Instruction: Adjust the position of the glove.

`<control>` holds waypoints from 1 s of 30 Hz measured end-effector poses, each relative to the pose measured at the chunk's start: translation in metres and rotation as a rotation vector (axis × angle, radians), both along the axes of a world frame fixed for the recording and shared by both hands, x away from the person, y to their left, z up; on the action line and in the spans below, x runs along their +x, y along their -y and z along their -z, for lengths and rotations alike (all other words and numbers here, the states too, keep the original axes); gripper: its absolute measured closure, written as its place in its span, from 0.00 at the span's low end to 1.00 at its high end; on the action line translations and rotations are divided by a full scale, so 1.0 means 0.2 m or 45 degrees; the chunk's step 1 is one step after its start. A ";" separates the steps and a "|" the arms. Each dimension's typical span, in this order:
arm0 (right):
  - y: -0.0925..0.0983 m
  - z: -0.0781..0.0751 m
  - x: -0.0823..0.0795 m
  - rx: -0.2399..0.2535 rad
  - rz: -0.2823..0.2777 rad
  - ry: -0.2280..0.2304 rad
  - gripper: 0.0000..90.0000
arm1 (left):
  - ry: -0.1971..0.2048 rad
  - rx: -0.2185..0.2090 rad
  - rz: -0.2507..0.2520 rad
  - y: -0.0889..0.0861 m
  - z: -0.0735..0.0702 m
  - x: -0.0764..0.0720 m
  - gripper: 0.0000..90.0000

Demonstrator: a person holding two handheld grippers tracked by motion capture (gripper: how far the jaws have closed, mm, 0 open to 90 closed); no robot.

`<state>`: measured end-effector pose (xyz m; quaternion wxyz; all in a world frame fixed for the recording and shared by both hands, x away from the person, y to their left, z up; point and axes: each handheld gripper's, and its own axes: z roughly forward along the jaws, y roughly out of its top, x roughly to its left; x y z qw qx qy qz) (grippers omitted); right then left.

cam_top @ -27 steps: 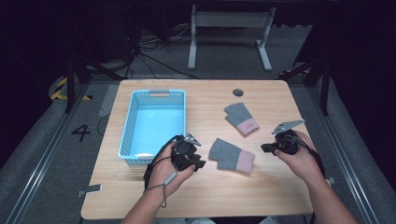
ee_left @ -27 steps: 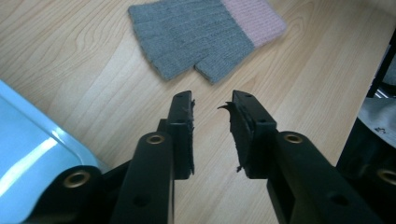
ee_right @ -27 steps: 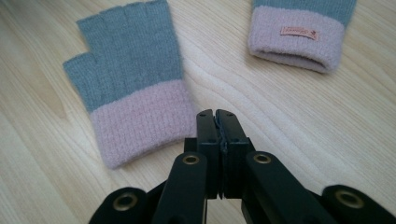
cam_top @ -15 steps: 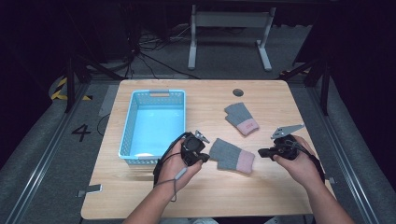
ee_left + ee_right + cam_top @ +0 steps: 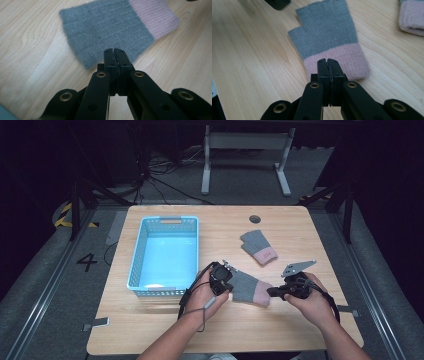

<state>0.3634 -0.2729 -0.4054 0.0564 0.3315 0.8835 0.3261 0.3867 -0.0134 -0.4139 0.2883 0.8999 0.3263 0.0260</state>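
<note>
Since the earlier frames the left gripper (image 5: 223,279) has travelled from beside the basket to the near glove's grey end, and the right gripper (image 5: 280,291) has closed in on that glove's pink cuff from the other side.

In the left gripper view the two black jaws are pressed together at the grey edge of the near grey knitted fingerless glove with a pink cuff (image 5: 117,30); whether any fabric is caught between them cannot be told. In the right gripper view the jaws are likewise clenched tip to tip over the pink cuff, and again a pinch on the knit cannot be confirmed.

The left hand (image 5: 207,295) wraps its gripper from behind, forearm rising from the bottom edge, cable looping below the wrist. The right hand (image 5: 312,302) grips its tool, the grey three-cornered plate tilted up above it.

The glove lies flat on the pale wooden table (image 5: 165,332), between the two tools. A second matching grey-and-pink glove (image 5: 259,247) lies farther back, apart from the first. A light-blue plastic lattice basket (image 5: 142,245) stands at the left. Beyond the table lie dark grey floor and tangled black cables (image 5: 165,167).
</note>
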 end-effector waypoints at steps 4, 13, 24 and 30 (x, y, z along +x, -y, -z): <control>-0.03 0.04 -0.01 -0.006 -0.009 -0.006 1.00 | 0.032 0.019 -0.034 0.04 0.06 0.03 0.99; -0.06 0.09 -0.01 -0.033 -0.018 -0.021 1.00 | 0.064 0.071 -0.085 0.07 0.11 0.05 0.98; -0.09 0.14 0.00 -0.052 -0.019 -0.024 1.00 | 0.059 0.107 -0.103 0.07 0.13 0.07 1.00; -0.09 0.15 0.00 -0.069 -0.017 -0.029 1.00 | 0.038 0.122 -0.083 0.07 0.13 0.06 1.00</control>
